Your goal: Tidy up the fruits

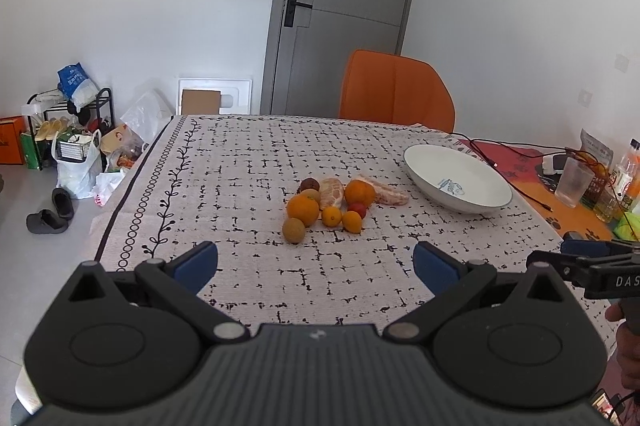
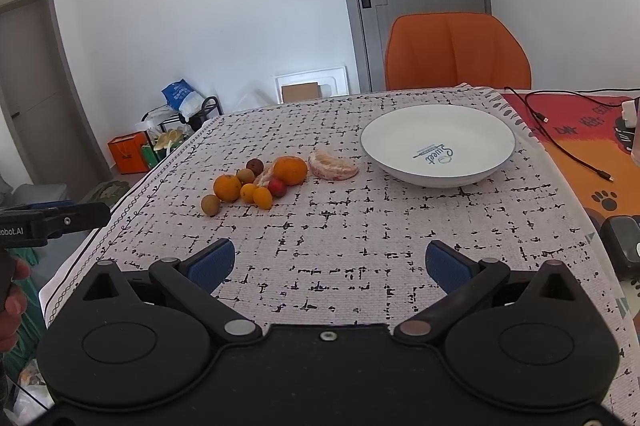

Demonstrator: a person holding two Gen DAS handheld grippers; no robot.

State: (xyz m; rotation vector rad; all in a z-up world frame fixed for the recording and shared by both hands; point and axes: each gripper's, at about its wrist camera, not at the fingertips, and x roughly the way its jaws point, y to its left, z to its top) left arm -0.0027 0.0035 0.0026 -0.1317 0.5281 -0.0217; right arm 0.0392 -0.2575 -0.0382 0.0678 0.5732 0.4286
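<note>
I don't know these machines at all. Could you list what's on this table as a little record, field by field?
surface: grid-patterned white tablecloth
fruit: cluster of oranges and small round fruits, beside peeled citrus segments
dish: empty white shallow bowl, right of the fruit
left gripper: open, holding nothing
right gripper: open, holding nothing
behind table: orange chair

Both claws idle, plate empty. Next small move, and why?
Probably ease the right claw forward toward the peeled segment. Both it and the left claw are open and hold nothing, the white plate is empty, and all fruit lies loose on the cloth. That segment lies nearest the plate, clear of the cluster, so it looks easiest to grasp.
</note>
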